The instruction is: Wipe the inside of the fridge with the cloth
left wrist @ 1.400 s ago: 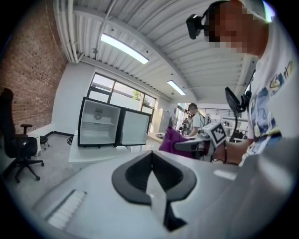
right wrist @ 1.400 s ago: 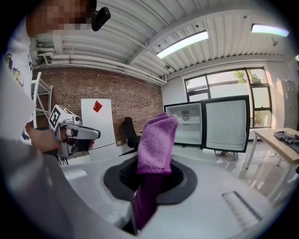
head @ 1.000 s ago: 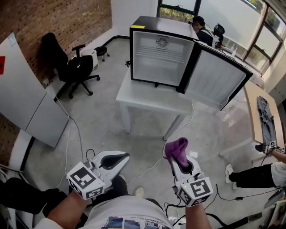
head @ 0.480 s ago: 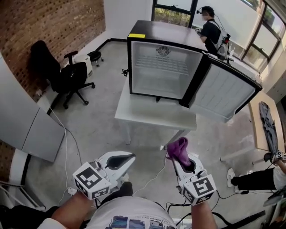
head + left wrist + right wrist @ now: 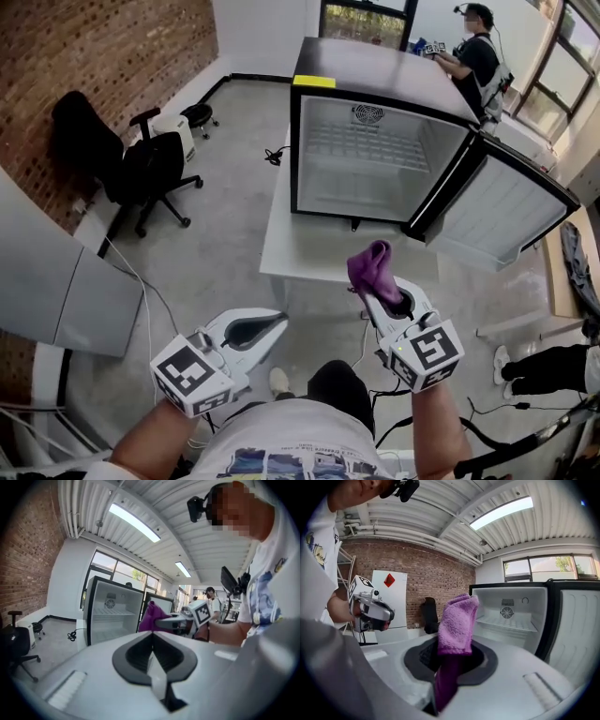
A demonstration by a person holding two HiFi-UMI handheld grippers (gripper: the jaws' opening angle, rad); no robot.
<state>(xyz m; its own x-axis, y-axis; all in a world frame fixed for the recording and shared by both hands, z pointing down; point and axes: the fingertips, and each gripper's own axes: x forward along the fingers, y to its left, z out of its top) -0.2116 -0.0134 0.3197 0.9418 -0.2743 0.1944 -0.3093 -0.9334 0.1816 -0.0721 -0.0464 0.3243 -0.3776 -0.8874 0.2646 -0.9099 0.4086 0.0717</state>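
1. Head view, task items.
   - Fridge (image 5: 370, 155) on a white table (image 5: 314, 251), set towards the table's far edge, with bare top along the near edge.
   - Fridge door (image 5: 502, 217) swung wide open to the right, past the table's right edge. Interior white and lit, with a wire shelf and a round fan at the back.
   - Purple cloth (image 5: 372, 266) outside the fridge, bunched upright at the tip of the right gripper (image 5: 379, 296), seen over the table's near edge.
   - Left gripper (image 5: 277, 322) lower and to the left, over the floor, well apart from the table.

2. Head view, surroundings.
   - Black office chair (image 5: 141, 161) by the brick wall (image 5: 84, 56) at the left.
   - Person (image 5: 478, 47) standing behind the fridge, near the windows.

3. Left gripper view.
   - Tongs pressed together, tips meeting, nothing between them.
   - Beyond them the open fridge, with the cloth and the right gripper in front of its right side.
   - Office chair at the lower left edge.

4. Right gripper view.
   - Tongs pinching the cloth: lower part clamped in the slot, upper part standing up as a folded flap above the jaws.
   - Open fridge to the right, shelf and fan visible, cloth not touching it.
   - Left gripper at the left, held in a hand, in front of a white panel with a red mark.
   - Brick wall and office chair behind.
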